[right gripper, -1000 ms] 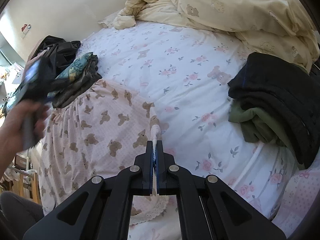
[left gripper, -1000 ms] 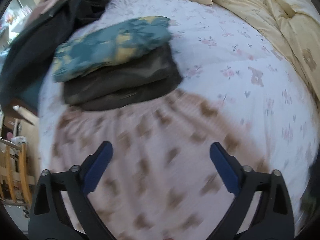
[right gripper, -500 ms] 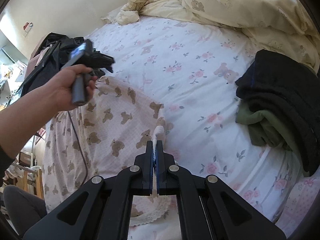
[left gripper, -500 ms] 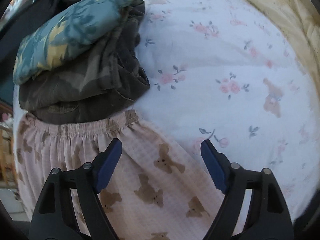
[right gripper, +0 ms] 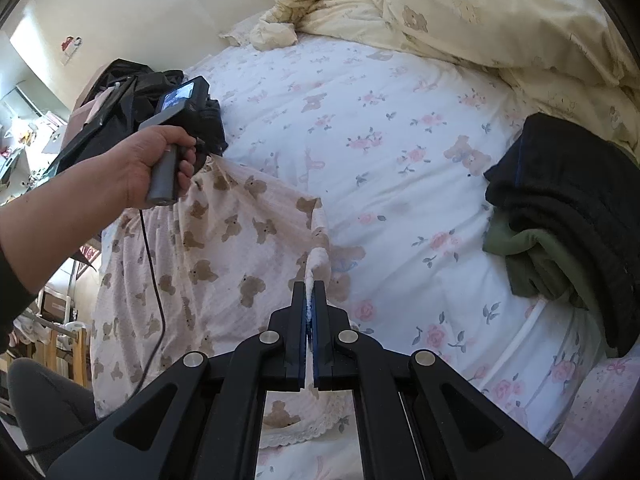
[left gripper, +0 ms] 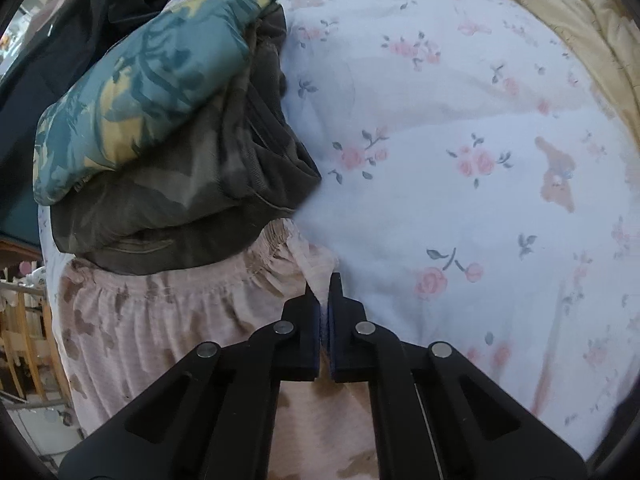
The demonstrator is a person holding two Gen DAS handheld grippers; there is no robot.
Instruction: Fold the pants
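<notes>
Pants: we see the pink bear-print pants (right gripper: 224,248) spread on the bed in the lower left of the right wrist view; their gathered waistband (left gripper: 192,284) runs across the lower left of the left wrist view.
Left gripper: our left gripper (left gripper: 324,296) has its jaws pressed together on the waistband corner, low in the centre of its frame.
Right gripper: our right gripper (right gripper: 309,300) is clamped on a white lace-trimmed hem (right gripper: 316,260) of the pants, bottom centre.
Left hand: the hand (right gripper: 148,168) grips the left tool's handle at centre left.
In the way: a folded stack, a teal-and-yellow printed piece (left gripper: 140,92) on dark olive clothes (left gripper: 192,192), lies on the waistband's far edge.
Other things: a black-and-green folded pile (right gripper: 568,216) sits at right, well apart; black garments (right gripper: 120,100) lie upper left.
Surface: white floral bedsheet (right gripper: 400,140), with a cream bear-print duvet (right gripper: 480,12) bunched along the top.
Room: pale wall (right gripper: 140,4), wooden furniture (left gripper: 24,340) at the left edge.
</notes>
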